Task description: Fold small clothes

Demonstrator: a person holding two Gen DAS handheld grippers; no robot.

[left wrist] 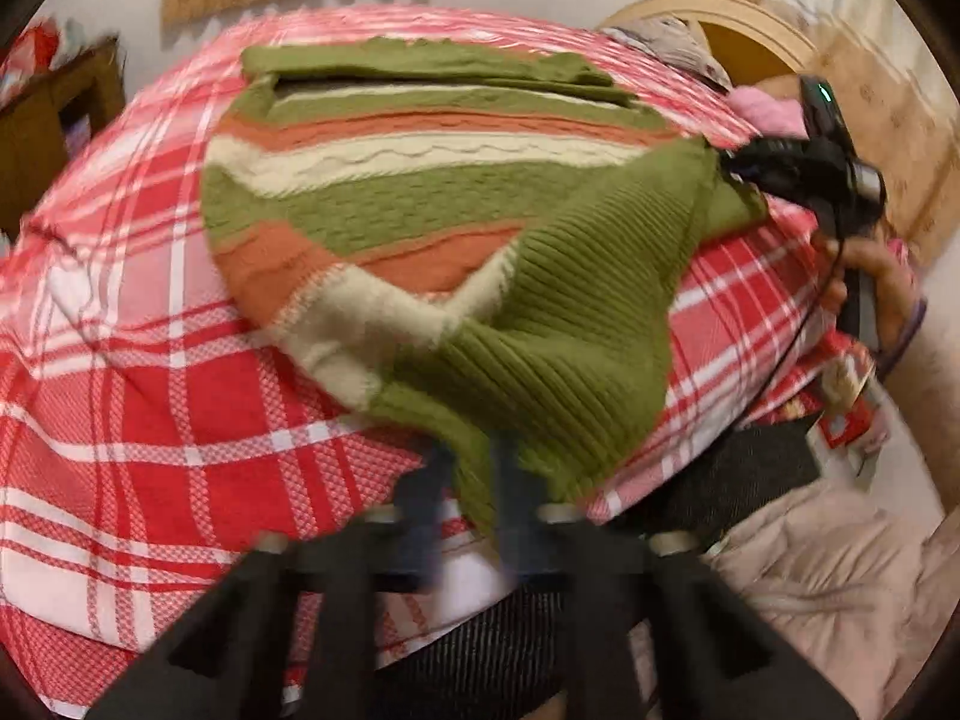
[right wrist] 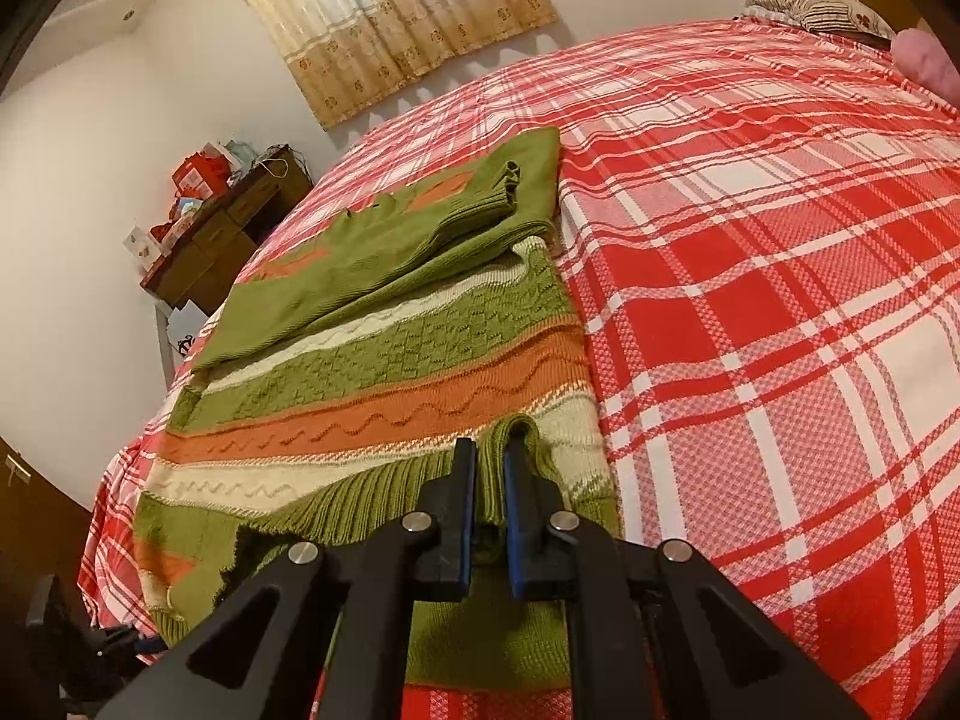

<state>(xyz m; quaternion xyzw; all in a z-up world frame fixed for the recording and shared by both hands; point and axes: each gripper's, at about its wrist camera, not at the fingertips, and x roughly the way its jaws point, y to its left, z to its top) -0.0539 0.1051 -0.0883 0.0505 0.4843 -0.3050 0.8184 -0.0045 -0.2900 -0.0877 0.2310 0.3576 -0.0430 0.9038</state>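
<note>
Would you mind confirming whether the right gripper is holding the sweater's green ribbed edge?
Yes, the right gripper is closed on a fold of the sweater's green ribbed edge, pinched between its fingers.

Left gripper [left wrist: 474, 468] is clamped on the sweater [left wrist: 420, 198] hem, angled steeply down (blurry). Right gripper [right wrist: 489, 468] pinches a cuff fold, fingers aimed at 12 o'clock.
</note>
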